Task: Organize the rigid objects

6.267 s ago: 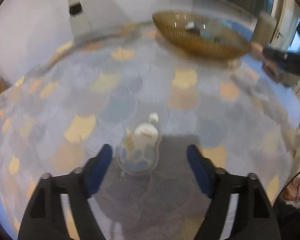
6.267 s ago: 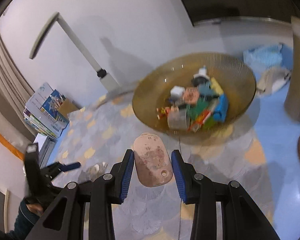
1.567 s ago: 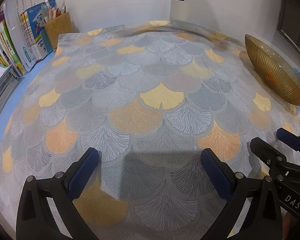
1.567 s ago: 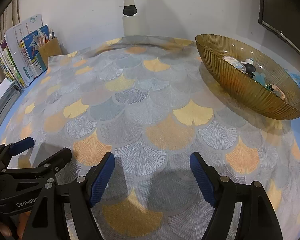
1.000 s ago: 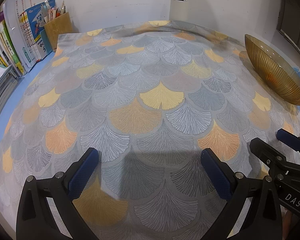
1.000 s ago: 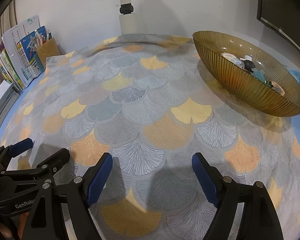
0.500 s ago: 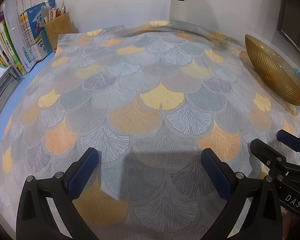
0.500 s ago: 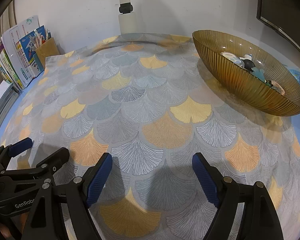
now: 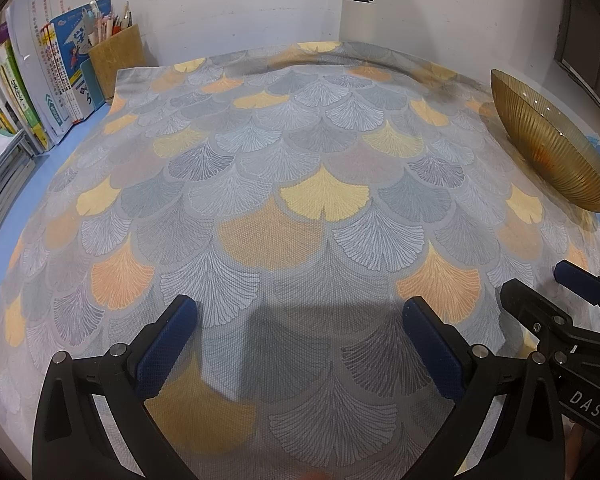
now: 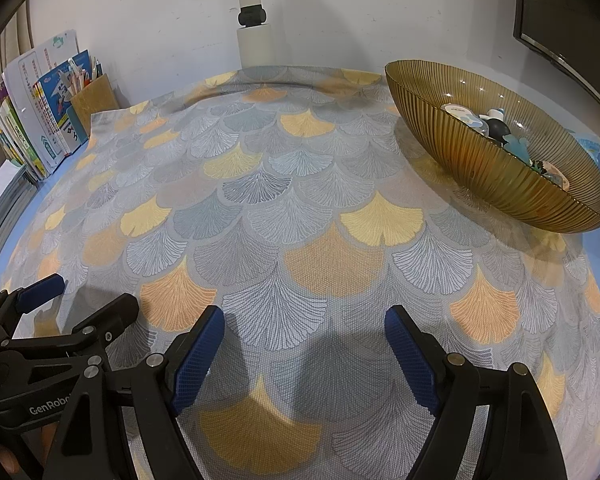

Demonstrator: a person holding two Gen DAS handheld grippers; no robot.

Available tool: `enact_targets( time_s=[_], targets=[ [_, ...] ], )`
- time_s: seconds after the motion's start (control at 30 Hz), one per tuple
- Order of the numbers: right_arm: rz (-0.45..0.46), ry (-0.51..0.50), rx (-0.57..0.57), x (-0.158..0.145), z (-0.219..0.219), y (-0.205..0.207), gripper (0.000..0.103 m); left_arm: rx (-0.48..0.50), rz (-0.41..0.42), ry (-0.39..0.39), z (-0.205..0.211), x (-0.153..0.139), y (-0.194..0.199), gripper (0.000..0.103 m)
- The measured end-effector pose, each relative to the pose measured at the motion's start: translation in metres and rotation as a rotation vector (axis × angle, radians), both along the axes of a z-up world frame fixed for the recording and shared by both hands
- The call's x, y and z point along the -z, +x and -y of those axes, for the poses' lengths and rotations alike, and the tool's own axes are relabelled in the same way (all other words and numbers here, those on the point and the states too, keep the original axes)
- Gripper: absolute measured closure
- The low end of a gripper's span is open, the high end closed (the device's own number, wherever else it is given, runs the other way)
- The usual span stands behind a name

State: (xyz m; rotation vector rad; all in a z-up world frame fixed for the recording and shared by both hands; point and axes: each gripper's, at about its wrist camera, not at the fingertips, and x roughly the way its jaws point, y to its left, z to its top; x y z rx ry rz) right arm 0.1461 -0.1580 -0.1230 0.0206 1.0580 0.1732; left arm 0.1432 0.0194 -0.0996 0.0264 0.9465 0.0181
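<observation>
**Cloth bare, bowl full**

Both grippers hovered low in the frame with nothing between their fingers: the left gripper (image 9: 300,344) spread wide, the right gripper (image 10: 300,350) likewise. The small objects (image 10: 500,128) lay piled in the amber bowl (image 10: 460,152) at upper right. The patterned cloth (image 9: 300,200) showed nothing loose, so the tidying looked finished; any next move would need a fresh item. Seconds earlier, each gripper was still around something near the bowl.
</observation>
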Motion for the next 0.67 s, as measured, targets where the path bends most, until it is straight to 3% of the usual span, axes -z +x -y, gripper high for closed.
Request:
enact_targets(
  time_s=[0.67],
  targets=[
    [-0.006,-0.011,-0.009,0.0027,-0.0010,0.0016,0.016,0.005,-0.002,-0.005,-0.0059,0.0002,0.0051,0.000]
  ],
)
